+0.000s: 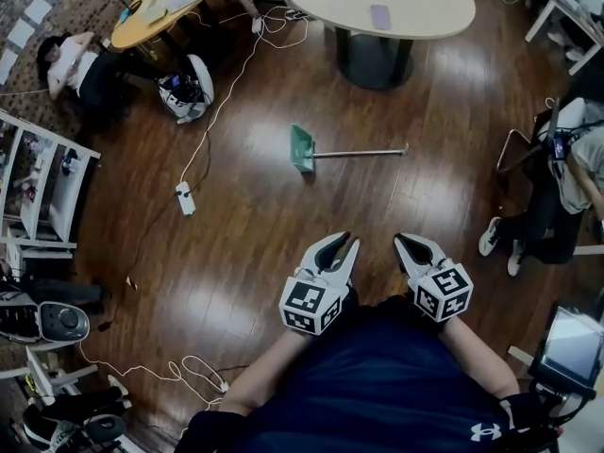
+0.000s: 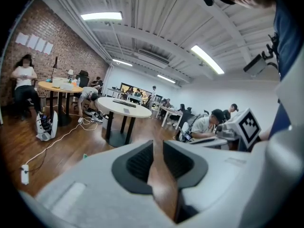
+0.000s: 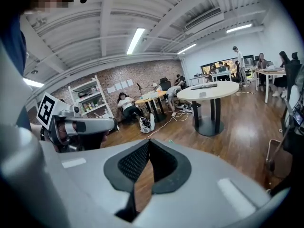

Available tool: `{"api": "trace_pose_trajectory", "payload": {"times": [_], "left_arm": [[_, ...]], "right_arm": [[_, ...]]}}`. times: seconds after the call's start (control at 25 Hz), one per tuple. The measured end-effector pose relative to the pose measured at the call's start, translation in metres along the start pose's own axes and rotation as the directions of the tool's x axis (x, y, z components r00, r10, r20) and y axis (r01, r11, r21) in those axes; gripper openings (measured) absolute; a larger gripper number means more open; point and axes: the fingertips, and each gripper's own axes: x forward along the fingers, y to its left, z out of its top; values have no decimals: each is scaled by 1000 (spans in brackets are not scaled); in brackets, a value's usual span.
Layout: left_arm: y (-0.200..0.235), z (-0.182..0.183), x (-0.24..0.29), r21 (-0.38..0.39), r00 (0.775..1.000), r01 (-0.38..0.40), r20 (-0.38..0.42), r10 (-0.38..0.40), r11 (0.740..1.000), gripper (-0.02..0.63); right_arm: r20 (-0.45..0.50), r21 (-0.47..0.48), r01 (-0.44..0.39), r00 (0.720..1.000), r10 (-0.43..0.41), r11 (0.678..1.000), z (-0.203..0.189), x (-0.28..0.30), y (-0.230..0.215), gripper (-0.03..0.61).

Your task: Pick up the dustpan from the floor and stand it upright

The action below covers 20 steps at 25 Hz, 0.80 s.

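The dustpan (image 1: 302,149) lies flat on the wooden floor, a green pan with a long metal handle (image 1: 363,152) pointing right. It shows only as a small green speck in the left gripper view (image 2: 85,156) and the right gripper view (image 3: 169,141). My left gripper (image 1: 349,242) and right gripper (image 1: 400,240) are held side by side in front of my body. Both are well short of the dustpan and point toward it. Each has its jaws shut with nothing between them, as the left gripper view (image 2: 156,141) and the right gripper view (image 3: 148,142) also show.
A round white table (image 1: 377,8) on a dark pedestal stands beyond the dustpan. A white cable with a power strip (image 1: 185,198) runs across the floor to its left. A seated person (image 1: 566,177) is at the right, and a white shelf (image 1: 38,177) stands at the left.
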Motion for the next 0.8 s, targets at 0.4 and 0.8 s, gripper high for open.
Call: {"api": "trace_pose_trajectory", "payload": {"times": [0.4, 0.8], "left_arm": [[58, 37, 42, -14, 999, -24, 23, 24, 1000, 51], [77, 79, 136, 16, 994, -109, 27, 108, 994, 51]], "right_arm": [[-20, 14, 65, 998, -65, 998, 28, 41, -31, 11], [16, 60, 15, 1000, -16, 998, 82, 91, -133, 11]]}}
